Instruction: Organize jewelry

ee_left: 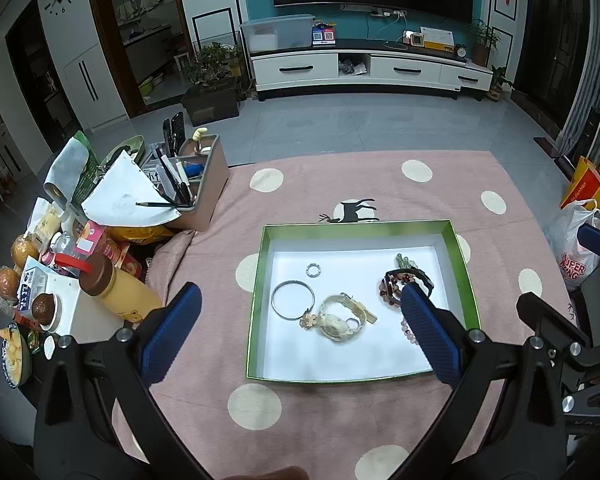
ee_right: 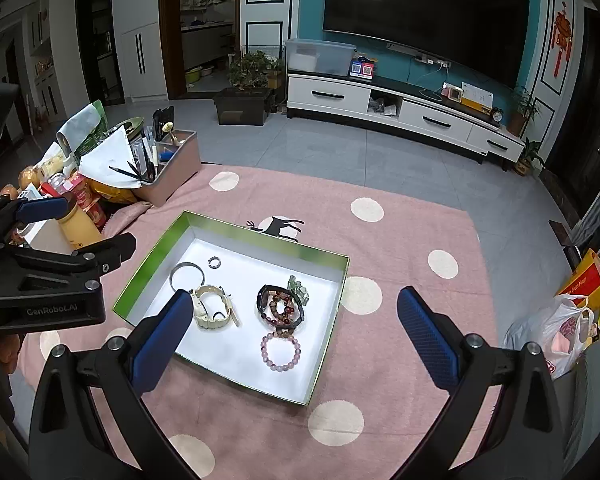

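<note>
Left gripper (ee_left: 300,312): nearest the left wrist camera, blue pads spread wide apart, holding nothing, hovering over the near side of the tray.
Right gripper (ee_right: 294,312): likewise released and empty, one pad over the tray's left part, the other out over the cloth.
Table (ee_right: 400,360): covered in a pink cloth with cream dots and a black deer print.
Tray (ee_left: 458,276): shallow, green-walled, white-floored, in the middle of the table; all the jewelry seen lay inside it.
Cream watch (ee_right: 214,308): left of centre, strap curled.
Silver bangle (ee_left: 293,299): touching a small flower charm beside the watch.
Dark beaded bracelets (ee_right: 282,308): heaped with a black band on the right, a green piece just behind.
Pink bead bracelet (ee_right: 281,350): near the heap, lying flat and apart.
Small ring (ee_left: 313,270): alone toward the far wall.
Stage, as a judgement: pieces gathered in the tray fits either a finished gathering or a sorting yet to come; the pictures did not settle which.
Handling, as a judgement: the tangled heap would snag, so any pick would want one strand pinched cleanly; the ring would need a low, precise pinch.
Writing: "GenRobot.AI" on the left gripper body in the right wrist view; "SUPER" on a plastic bag (ee_left: 578,248) at the right.
</note>
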